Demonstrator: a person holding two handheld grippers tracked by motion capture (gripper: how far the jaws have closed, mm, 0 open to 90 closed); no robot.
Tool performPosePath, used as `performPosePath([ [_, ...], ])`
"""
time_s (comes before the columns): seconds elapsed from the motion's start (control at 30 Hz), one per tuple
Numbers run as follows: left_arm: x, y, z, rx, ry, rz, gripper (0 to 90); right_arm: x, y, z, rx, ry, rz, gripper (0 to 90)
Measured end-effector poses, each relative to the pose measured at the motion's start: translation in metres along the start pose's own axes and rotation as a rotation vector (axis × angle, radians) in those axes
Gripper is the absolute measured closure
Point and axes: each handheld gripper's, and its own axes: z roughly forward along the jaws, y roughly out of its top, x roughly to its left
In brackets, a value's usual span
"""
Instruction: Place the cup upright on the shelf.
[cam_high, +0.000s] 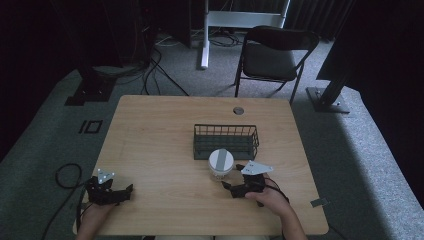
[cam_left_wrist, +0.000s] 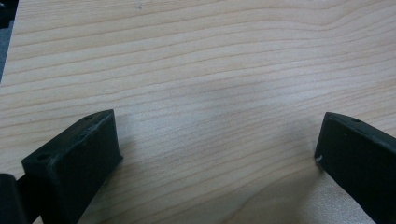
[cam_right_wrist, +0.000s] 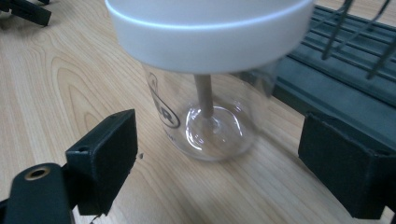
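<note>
- A clear jar (cam_high: 220, 165) with a white lid (cam_right_wrist: 210, 32) stands upright on the wooden table (cam_high: 160, 135), just in front of a dark wire basket (cam_high: 226, 140) and close against its near side.
- The right gripper (cam_high: 234, 188), held in a person's right hand (cam_high: 270, 200), sits low over the table just short of the jar, its jaws spread wide and grasping nothing.
- In the right gripper view, the jar (cam_right_wrist: 210, 121) stands ahead of the gap between the two black fingers (cam_right_wrist: 105, 158), roughly centred and apart from both; neither pad touches the glass.
- A thin brown stem (cam_right_wrist: 204, 95) runs down from under the lid to the jar's base, and dark lettering shows on the glass wall.
- The basket's base (cam_right_wrist: 336, 88) lies just behind the jar, near the finger on that side.
- The left gripper (cam_high: 126, 194), in the person's left hand (cam_high: 95, 212), rests near the table's front left corner, well apart from the jar.
- In the left gripper view its fingers (cam_left_wrist: 74, 163) stand wide apart over bare wood grain, released and holding nothing.
</note>
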Motion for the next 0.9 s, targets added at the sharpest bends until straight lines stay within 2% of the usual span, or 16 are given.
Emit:
performPosePath([
  [0.53,0.000,0.000,0.000,0.000,0.000,0.000,0.1,0.008,0.012,0.018,-0.048,-0.001,-0.003,11.6],
  [0.57,0.000,0.000,0.000,0.000,0.000,0.000,0.1,0.008,0.013,0.021,-0.065,-0.007,0.003,11.6],
  [0.9,0.000,0.000,0.000,0.000,0.000,-0.001,0.1,0.007,0.014,0.025,-0.101,-0.025,0.013,13.4],
])
